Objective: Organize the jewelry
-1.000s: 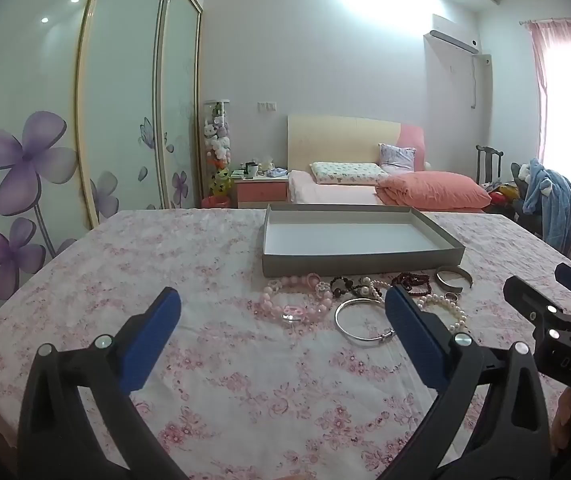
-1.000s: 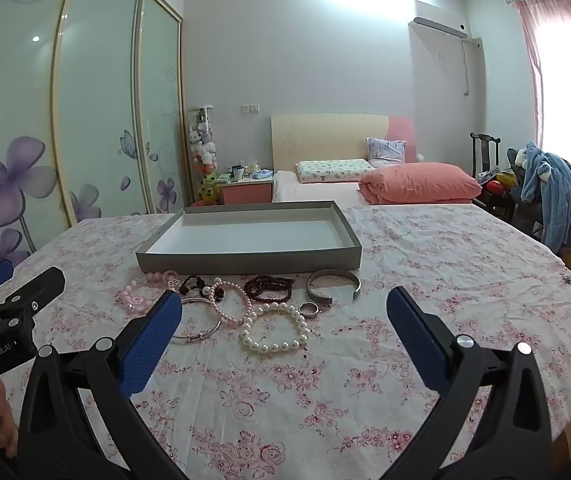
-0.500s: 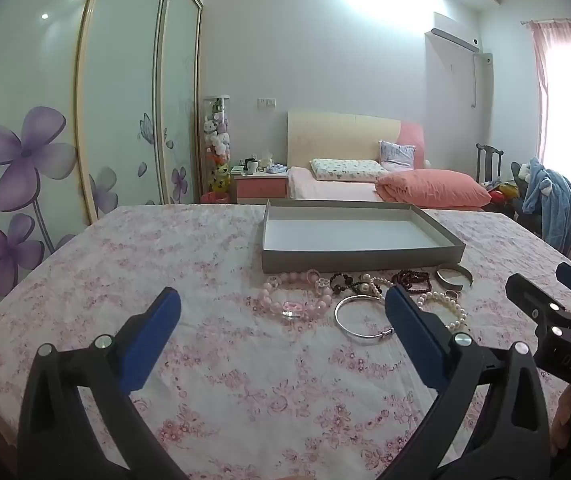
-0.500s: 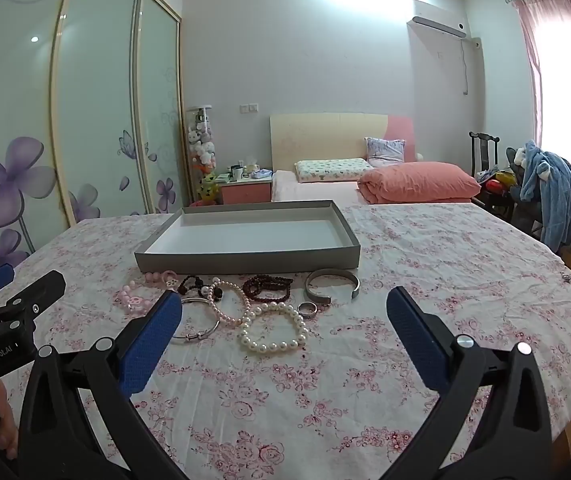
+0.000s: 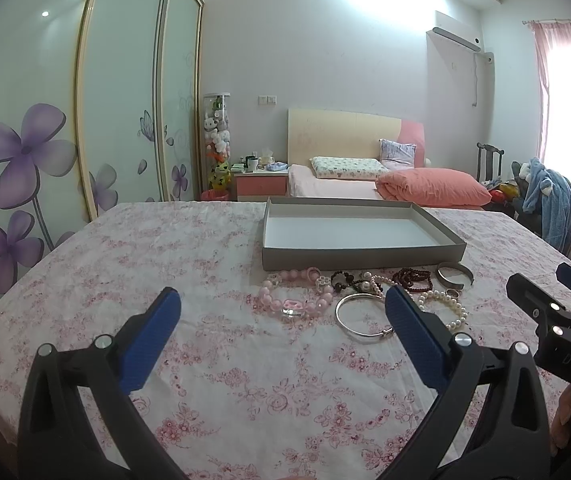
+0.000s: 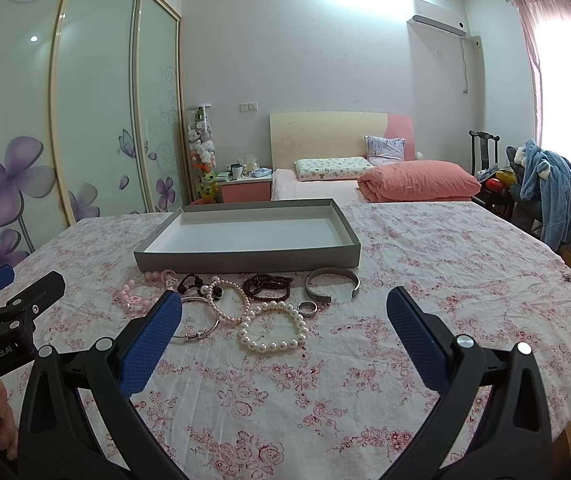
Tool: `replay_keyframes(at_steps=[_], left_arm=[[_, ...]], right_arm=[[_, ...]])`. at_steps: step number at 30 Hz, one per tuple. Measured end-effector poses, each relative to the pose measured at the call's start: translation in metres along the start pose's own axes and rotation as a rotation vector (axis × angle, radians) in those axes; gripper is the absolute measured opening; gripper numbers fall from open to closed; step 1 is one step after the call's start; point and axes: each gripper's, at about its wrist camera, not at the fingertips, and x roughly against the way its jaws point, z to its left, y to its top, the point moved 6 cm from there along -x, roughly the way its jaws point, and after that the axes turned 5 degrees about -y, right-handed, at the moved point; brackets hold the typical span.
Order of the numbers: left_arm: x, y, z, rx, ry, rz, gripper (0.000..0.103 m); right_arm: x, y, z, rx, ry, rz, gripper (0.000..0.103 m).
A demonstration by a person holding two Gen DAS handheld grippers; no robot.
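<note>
A shallow grey tray with a white floor stands empty on the flowered tablecloth. In front of it lie a pink bead bracelet, a thin silver bangle, a white pearl bracelet, a dark red bead bracelet, a grey metal cuff and a small ring. My left gripper is open and empty, short of the jewelry. My right gripper is open and empty, above the table before the pearls.
The table has a pink flowered cloth. Behind it are a bed with an orange duvet, a bedside table, sliding wardrobe doors at left, and a chair with blue clothes at right.
Both grippers have drifted only slightly; the view shifts a little. The jewelry and tray have not moved and both grippers stay open.
</note>
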Motion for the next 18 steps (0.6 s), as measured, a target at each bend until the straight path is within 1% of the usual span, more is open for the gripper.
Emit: replay_keyframes(at_steps=[18], left_arm=[[-0.0016,-0.0019,0.0013,0.005,-0.003,0.006,0.099]], right_arm=[[-0.0015,-0.0008,0.0001,-0.001,0.001,0.005,0.101]])
